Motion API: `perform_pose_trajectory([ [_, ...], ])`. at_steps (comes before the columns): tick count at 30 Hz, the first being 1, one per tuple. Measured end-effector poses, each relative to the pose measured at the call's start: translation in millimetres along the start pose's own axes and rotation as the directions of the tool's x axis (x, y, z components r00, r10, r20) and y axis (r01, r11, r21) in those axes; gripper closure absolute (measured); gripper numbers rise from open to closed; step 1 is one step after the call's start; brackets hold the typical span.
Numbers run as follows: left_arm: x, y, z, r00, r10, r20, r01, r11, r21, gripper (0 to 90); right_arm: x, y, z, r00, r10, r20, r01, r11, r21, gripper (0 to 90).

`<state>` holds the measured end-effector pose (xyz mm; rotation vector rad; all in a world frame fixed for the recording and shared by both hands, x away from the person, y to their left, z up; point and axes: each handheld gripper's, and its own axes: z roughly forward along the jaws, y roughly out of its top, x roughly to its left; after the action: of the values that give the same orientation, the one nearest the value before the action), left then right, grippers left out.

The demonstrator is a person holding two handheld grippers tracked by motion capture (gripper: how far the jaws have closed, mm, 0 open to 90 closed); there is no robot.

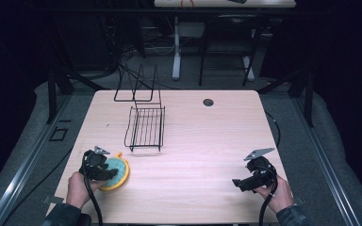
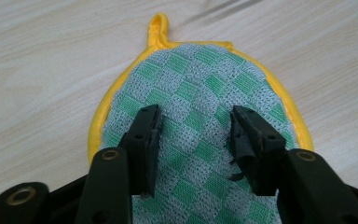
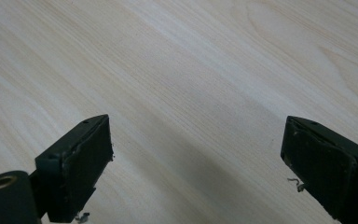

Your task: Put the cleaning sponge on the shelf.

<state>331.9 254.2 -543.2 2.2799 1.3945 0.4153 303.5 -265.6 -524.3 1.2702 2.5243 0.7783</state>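
I see the round green-checked pot holder with yellow trim (image 2: pixel 200 126) flat on the pale wooden table (image 1: pixel 202 141), near-left edge. Left gripper (image 2: pixel 196 128) presses down on its cloth, jaws part-spread, fabric bunching between. Right gripper (image 3: pixel 196 154) spread wide, well apart.

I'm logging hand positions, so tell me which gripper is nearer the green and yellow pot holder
Left. The left gripper is down on the pot holder, one jaw either side of its middle. The right gripper hangs far across the table.

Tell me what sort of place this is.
Probably a lab or recording workspace, not a kitchen: a bare wooden table on dark flooring, cables and desk legs behind, a black wire rack set out.
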Motion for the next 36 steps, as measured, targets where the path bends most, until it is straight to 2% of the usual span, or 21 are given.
perform_pose_trajectory([
  [2,0.5,0.2,-1.0,1.0,0.007,-0.002,-0.007,1.0,0.0,62.8,0.2,0.5,0.1,1.0,0.001,-0.005,-0.001,1.0,-0.003,8.5],
  [3,-0.6,-0.1,-0.9,1.0,0.006,-0.006,-0.006,1.0,-0.003,67.7,-0.1,0.7,0.3,1.0,0.0,-0.004,0.0,1.0,-0.003,8.5],
  [5,-2.4,0.4,-1.2,0.9995,0.027,-0.017,-0.027,0.9996,-0.001,69.1,-0.5,0.5,0.3,1.0,-0.003,0.0,0.003,1.0,-0.002,8.6],
  [6,-3.1,0.4,-1.3,0.9995,0.03,-0.01,-0.03,0.9995,-0.003,73.9,-0.7,0.4,0.0,1.0,0.0,0.001,0.0,1.0,-0.002,8.8],
  [11,-3.7,0.4,-1.1,0.9995,0.032,-0.004,-0.032,0.9995,-0.005,78.8,-0.9,0.2,0.1,1.0,0.0,0.002,0.0,1.0,-0.006,8.9],
  [14,-3.8,0.1,-1.7,0.9995,0.032,0.002,-0.032,0.9994,-0.014,85.0,-1.5,0.2,0.4,1.0,-0.002,0.0,0.002,1.0,0.002,9.2],
  [20,-2.7,-1.0,-2.7,0.9994,0.034,0.012,-0.033,0.9989,-0.033,87.1,-1.0,0.5,-0.7,0.9999,-0.009,0.005,0.01,1.0,-0.01,11.0],
  [23,0.5,-1.3,-4.8,0.9992,0.018,0.036,-0.016,0.999,-0.042,87.7,-0.3,1.7,-3.4,0.9995,-0.022,0.021,0.023,0.999,-0.027,10.6],
  [28,4.4,-1.5,-8.1,0.9984,0.011,0.056,-0.009,0.999,-0.043,87.9,-1.5,1.0,-1.1,0.9996,-0.021,0.018,0.021,1.0,-0.01,9.0],
  [32,2.2,-1.2,-11.6,0.998,0.043,0.047,-0.041,0.998,-0.048,88.0,-1.9,1.2,-1.7,0.9997,-0.014,0.018,0.014,1.0,-0.019,9.2],
  [36,1.9,-1.7,-15.8,0.998,0.051,0.036,-0.049,0.9965,-0.067,88.0,-1.8,1.6,-3.5,0.9995,-0.021,0.024,0.021,0.999,-0.031,9.3],
])
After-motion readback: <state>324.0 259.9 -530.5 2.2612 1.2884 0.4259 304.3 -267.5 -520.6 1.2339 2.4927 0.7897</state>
